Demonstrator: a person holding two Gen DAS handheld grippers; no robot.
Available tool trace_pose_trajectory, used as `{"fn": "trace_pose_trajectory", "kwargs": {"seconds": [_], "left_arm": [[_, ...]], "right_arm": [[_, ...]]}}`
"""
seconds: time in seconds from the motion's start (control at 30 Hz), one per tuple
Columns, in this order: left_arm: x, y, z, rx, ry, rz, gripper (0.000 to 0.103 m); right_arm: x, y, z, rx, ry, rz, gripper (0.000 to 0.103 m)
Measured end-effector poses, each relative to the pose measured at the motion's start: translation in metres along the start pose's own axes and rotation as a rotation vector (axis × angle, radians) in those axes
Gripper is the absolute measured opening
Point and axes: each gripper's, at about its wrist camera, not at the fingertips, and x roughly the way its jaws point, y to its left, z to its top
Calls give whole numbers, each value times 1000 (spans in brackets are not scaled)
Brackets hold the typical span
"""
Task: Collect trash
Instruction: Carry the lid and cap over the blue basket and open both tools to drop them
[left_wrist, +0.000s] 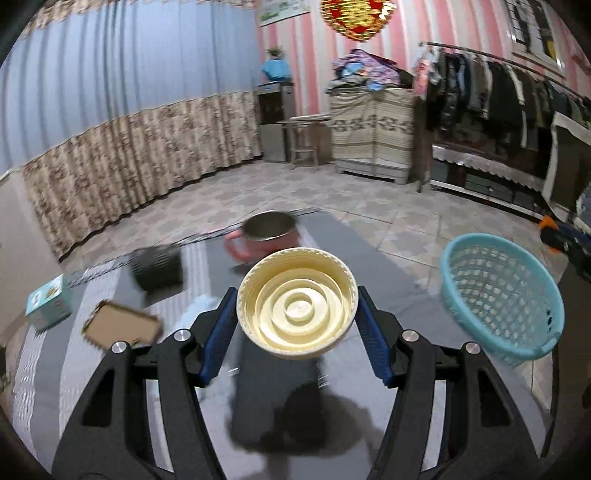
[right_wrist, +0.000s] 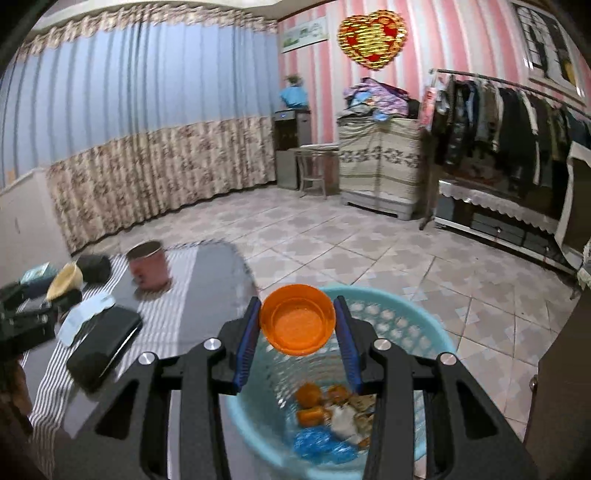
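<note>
The left gripper (left_wrist: 297, 319) has its 2 blue-padded fingers (left_wrist: 218, 332) clamped on the rim of a large cream plastic screw lid (left_wrist: 297, 304), whose ringed inner side faces the camera; the lid is held above the grey-and-white striped worktop (left_wrist: 369, 258). On the worktop to the left lies a brown rectangular card with a serrated edge (left_wrist: 120, 326), beyond it a dark boxy item (left_wrist: 157, 271), too blurred to identify, and at the far left a small light-blue carton (left_wrist: 48, 302). Behind the lid stands a pink mug with a metal interior (left_wrist: 267, 234). To the right sits a turquoise perforated plastic basket (left_wrist: 502, 295).

The right gripper (right_wrist: 297, 321) is likewise clenched, its fingers (right_wrist: 245, 339) grasping a smaller orange plastic cap (right_wrist: 297, 319), open side toward the camera, directly over the turquoise basket (right_wrist: 406, 325). Inside the basket lie orange pieces (right_wrist: 310, 395), crumpled white paper (right_wrist: 345, 421) and a blue crinkled wrapper (right_wrist: 314, 443). On the striped worktop (right_wrist: 192, 295) to the left rest a black rectangular case (right_wrist: 103, 343), a white paper scrap (right_wrist: 86, 314) and the pink mug (right_wrist: 149, 267). Farther left, the left gripper carries the cream lid (right_wrist: 66, 280).
</note>
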Motion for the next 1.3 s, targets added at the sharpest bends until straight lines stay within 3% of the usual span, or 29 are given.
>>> {"fn": "trace_pose_trajectory", "kwargs": {"seconds": [0.13, 0.23, 0.4, 0.63, 0.83, 1.0, 1.3], "left_arm": [[9, -42, 7, 43, -11, -46, 61], [19, -67, 10, 61, -8, -88, 61], [38, -116, 13, 111, 9, -159, 61], [64, -170, 14, 163, 30, -227, 61], [74, -185, 15, 174, 40, -242, 62], [72, -184, 18, 183, 19, -207, 84], [57, -156, 17, 138, -20, -130, 95]], "right_arm": [[19, -24, 6, -26, 22, -31, 40], [25, -46, -9, 60, 27, -17, 40], [42, -64, -29, 58, 76, -101, 40], [50, -95, -43, 114, 95, -127, 40], [50, -108, -45, 150, 87, -140, 40], [48, -109, -44, 167, 66, -137, 40], [49, -93, -45, 143, 68, -120, 40]]}}
